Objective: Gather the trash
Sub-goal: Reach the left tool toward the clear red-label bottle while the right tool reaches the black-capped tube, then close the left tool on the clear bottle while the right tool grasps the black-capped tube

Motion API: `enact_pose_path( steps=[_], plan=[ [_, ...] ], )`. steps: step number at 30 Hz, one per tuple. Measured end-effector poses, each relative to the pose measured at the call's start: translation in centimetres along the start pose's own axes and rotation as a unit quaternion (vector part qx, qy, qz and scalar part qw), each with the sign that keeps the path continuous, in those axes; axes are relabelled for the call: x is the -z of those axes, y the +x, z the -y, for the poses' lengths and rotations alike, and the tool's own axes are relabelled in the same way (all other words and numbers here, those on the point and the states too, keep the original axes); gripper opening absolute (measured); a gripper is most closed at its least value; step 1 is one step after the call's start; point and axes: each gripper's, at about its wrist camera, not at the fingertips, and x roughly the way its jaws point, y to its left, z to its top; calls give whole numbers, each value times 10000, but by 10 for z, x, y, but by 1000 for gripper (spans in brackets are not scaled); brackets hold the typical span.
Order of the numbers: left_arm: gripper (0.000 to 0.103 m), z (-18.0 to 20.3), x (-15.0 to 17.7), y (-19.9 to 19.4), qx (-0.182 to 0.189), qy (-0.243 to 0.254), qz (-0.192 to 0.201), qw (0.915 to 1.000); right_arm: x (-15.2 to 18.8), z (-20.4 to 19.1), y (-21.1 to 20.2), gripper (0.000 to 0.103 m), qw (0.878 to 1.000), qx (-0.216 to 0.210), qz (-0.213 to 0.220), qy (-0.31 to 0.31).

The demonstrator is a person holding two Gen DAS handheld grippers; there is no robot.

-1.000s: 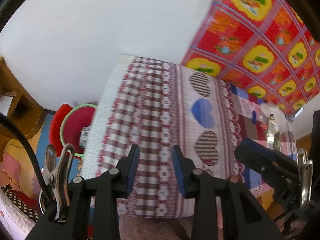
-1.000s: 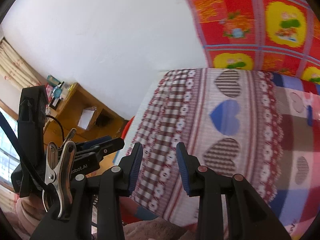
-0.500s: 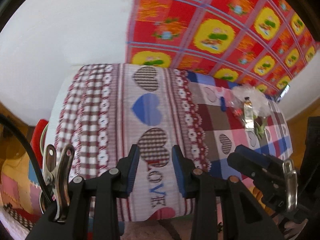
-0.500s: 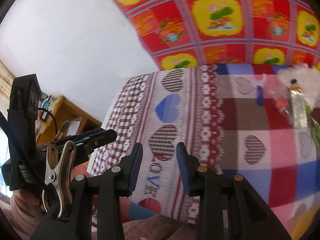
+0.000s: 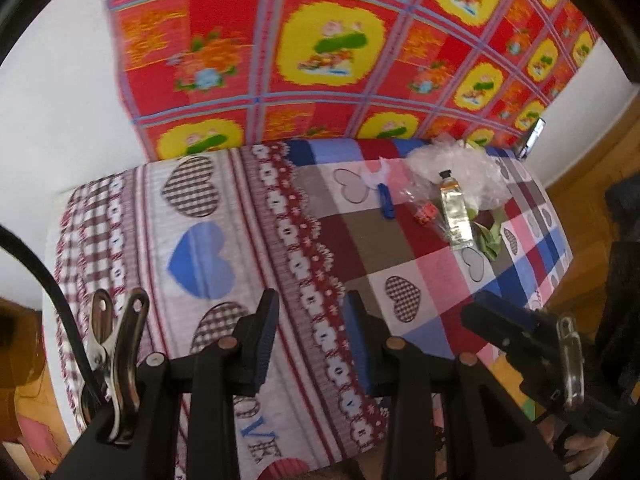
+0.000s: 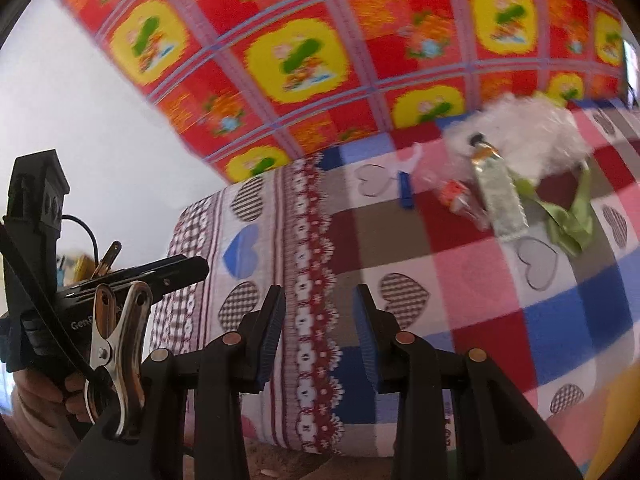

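Both of your hand-held grippers, the left [image 5: 308, 340] and the right [image 6: 320, 332], have their jaws apart on nothing, and over the last second they have swung across so the trash has come into view. That puts the pickup within reach: a tube [image 5: 454, 216], a clear crumpled bag [image 5: 464, 164], a blue clip [image 5: 386, 202] and a green ribbon [image 6: 568, 220] lie together at the counter's [image 5: 248, 240] far right. The counter wears a heart-patterned patchwork cloth, with a red and yellow hanging [image 5: 328, 52] on the white wall behind.
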Motion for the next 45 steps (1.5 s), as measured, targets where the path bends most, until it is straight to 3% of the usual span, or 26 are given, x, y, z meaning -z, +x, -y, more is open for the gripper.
enact_pose_path(
  steps=[7,22,32,45],
  plan=[
    [34,39,-18,25,92,182,-76,9998,-4,50,-4,36,9988,190,88,432],
    [37,116,-64,101,94,-480,-183,9986,-28,159,5,36,9981,218,-363,456],
    [40,146,-82,156,-94,-750,-468,9960,-34,197,10,36,9977,46,-583,357],
    [40,147,-88,200,-434,-1073,-774,9903,-43,221,16,36,9963,-169,-758,367]
  ],
)
